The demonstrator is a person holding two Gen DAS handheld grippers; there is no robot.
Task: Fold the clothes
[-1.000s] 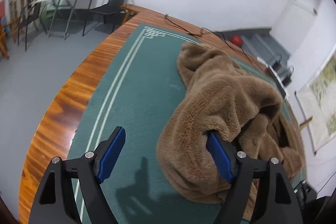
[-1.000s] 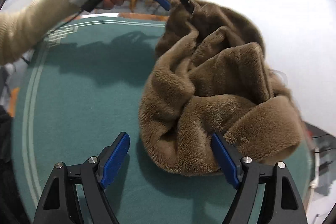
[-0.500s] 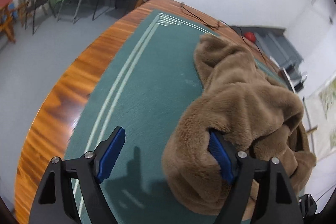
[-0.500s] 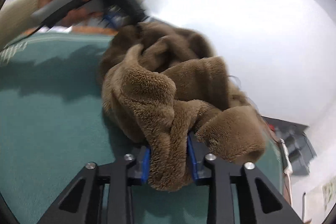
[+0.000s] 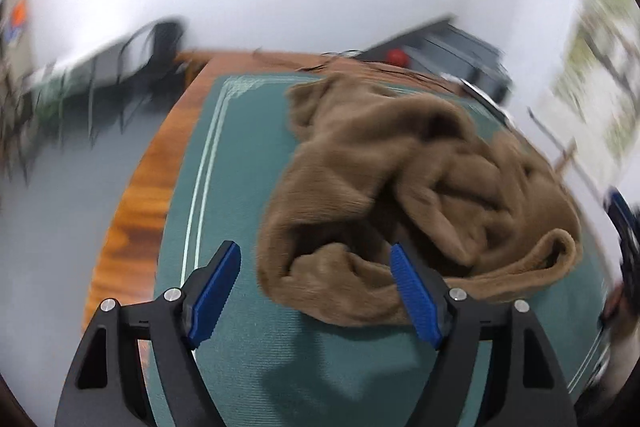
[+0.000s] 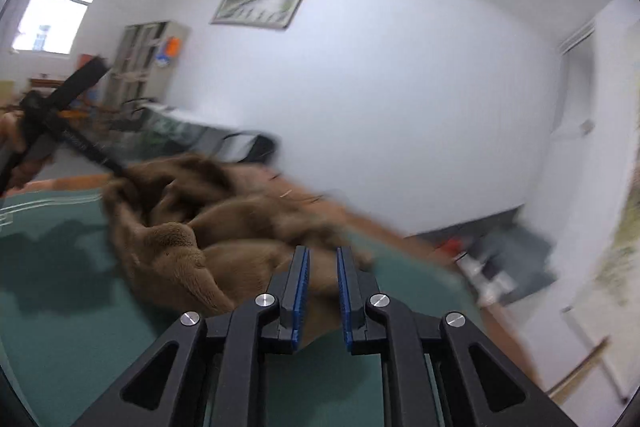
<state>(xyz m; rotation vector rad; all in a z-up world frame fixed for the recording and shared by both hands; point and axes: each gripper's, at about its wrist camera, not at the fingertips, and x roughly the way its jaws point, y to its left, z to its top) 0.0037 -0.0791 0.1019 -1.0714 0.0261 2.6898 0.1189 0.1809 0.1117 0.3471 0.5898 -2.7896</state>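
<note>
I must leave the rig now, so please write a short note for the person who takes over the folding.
Left tongs: open; an edge of the brown fleece garment lies between the fingers, not gripped.
Right tongs: almost closed against the garment; whether they pinch cloth is unclear.
Garment: a crumpled heap on the green table mat.
Done: no fold visible yet.
Left: spread it flat, then fold.

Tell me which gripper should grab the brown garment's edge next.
Left. The left gripper stands open, straddling the garment at its near edge, ready to close. The right gripper is nearly closed, and whether it grips anything is unclear.
</note>
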